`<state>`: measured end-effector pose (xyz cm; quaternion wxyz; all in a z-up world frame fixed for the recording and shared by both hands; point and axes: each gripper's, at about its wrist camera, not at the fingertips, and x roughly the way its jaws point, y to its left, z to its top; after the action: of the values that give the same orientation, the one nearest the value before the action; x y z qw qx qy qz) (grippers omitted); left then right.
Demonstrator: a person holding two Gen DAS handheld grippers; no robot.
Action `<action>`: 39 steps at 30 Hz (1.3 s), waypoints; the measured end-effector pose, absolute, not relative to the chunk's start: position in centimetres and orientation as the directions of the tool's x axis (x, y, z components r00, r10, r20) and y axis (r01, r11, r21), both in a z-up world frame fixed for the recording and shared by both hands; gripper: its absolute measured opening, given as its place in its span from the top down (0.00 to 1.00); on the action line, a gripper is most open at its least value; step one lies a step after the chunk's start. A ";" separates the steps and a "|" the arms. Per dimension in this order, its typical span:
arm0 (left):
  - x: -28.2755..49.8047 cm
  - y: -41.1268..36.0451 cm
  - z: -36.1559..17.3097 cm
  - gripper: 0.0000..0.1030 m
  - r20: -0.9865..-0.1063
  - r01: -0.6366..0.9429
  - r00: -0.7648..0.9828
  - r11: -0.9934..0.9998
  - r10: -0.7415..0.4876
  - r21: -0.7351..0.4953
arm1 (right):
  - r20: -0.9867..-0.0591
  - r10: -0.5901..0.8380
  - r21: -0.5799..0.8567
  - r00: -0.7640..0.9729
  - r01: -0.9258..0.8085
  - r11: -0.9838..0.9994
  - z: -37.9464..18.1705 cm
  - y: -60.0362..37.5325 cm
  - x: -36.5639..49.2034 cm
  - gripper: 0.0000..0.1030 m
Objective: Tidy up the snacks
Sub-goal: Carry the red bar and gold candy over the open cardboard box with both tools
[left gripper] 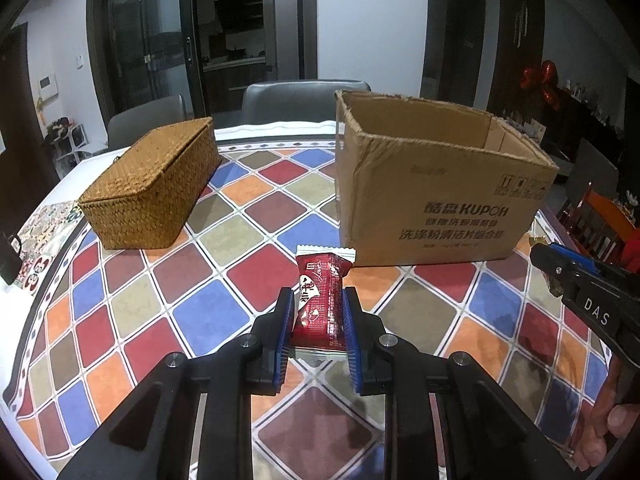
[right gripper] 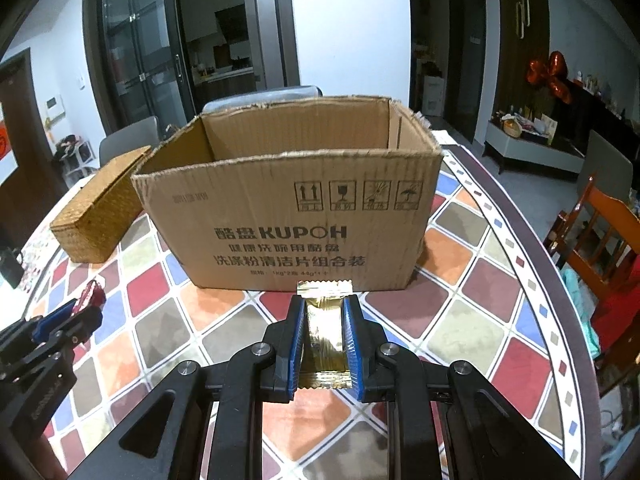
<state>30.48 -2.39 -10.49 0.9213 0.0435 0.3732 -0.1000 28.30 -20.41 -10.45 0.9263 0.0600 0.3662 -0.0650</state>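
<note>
Red foil and gold foil, one packet to each claw: the left claw (left gripper: 316, 312) is clamped on a red snack packet (left gripper: 322, 300), its blue pads (left gripper: 285, 320) pressing both long edges, while the right claw (right gripper: 324, 328) is closed just as tightly on a gold snack packet (right gripper: 324, 336). Both packets hang above the checked desk (left gripper: 224, 240), just in front of an open cardboard box (right gripper: 288, 216). A lidded wicker basket (left gripper: 152, 184) sits well to the box's left. The carrying step appears to be in hand, with both snacks lifted and neither yet stowed. The next move likely calls for raising each packet over the box's near wall before letting go, with care that the claws do not clip the rim.
</note>
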 end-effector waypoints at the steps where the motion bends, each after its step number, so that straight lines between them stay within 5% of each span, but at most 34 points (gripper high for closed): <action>1: 30.4 -2.5 -10.3 0.76 -0.694 0.218 0.704 0.976 -0.153 0.006 | -0.684 -0.077 0.063 0.725 0.164 0.984 -10.3 -20.5 28.2 0.80; 39: 30.4 -7.0 -3.0 0.76 -0.611 0.294 0.758 0.956 -0.229 0.006 | -0.604 -0.091 0.080 0.792 0.174 0.982 -3.7 -23.7 26.8 0.80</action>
<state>30.45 -6.98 -2.98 0.9362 0.0509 0.3186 -0.1396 26.76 -23.67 -3.67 0.9442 0.0656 0.3149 -0.0702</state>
